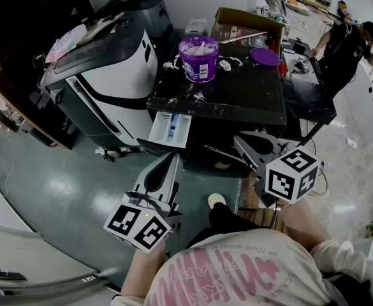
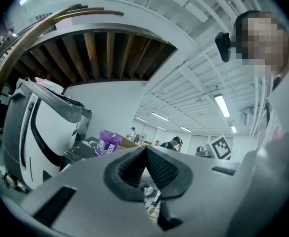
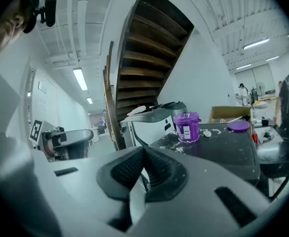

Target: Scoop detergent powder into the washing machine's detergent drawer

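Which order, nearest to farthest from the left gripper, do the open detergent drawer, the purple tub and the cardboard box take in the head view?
1. Detergent drawer, pulled out just ahead of the left gripper.
2. Purple tub, farther back on the dark top.
3. Cardboard box, behind the tub, to the right.
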Demonstrator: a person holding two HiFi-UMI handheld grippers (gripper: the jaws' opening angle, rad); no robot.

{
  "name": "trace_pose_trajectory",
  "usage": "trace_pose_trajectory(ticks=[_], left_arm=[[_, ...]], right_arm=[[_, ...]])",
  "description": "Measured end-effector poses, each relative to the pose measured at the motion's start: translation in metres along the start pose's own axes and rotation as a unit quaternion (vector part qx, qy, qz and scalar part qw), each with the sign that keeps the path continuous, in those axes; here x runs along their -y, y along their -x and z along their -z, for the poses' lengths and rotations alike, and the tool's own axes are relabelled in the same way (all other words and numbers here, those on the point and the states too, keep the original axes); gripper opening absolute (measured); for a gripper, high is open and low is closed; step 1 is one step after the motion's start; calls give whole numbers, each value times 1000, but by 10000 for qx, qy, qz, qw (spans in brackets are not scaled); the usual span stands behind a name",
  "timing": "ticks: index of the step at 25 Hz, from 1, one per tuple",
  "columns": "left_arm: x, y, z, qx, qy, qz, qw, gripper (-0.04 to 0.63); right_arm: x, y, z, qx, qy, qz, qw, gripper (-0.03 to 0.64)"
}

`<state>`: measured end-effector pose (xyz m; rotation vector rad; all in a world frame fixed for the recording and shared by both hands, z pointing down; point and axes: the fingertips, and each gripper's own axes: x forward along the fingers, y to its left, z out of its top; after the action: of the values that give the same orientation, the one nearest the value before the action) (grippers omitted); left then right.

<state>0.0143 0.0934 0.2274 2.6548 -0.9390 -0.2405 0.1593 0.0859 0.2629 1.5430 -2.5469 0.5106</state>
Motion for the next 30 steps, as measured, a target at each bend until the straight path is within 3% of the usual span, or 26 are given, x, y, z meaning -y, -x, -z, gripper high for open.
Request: trace_pose_trajectory(ticks=[9,22,30], left_arm=[[-49,-52,-11,-45,46,2,10000,3],[-126,-184,-59,304,3,-96,9995,3],[-168,-229,-37,98,122,-447,9989,3]], right_arm=[[50,-60,-23,-62,71,104,9999,-2],[159,-157,-102,66,62,6,10000,-2],[225,-204,-111,-2,-351,-87,9993,-2]])
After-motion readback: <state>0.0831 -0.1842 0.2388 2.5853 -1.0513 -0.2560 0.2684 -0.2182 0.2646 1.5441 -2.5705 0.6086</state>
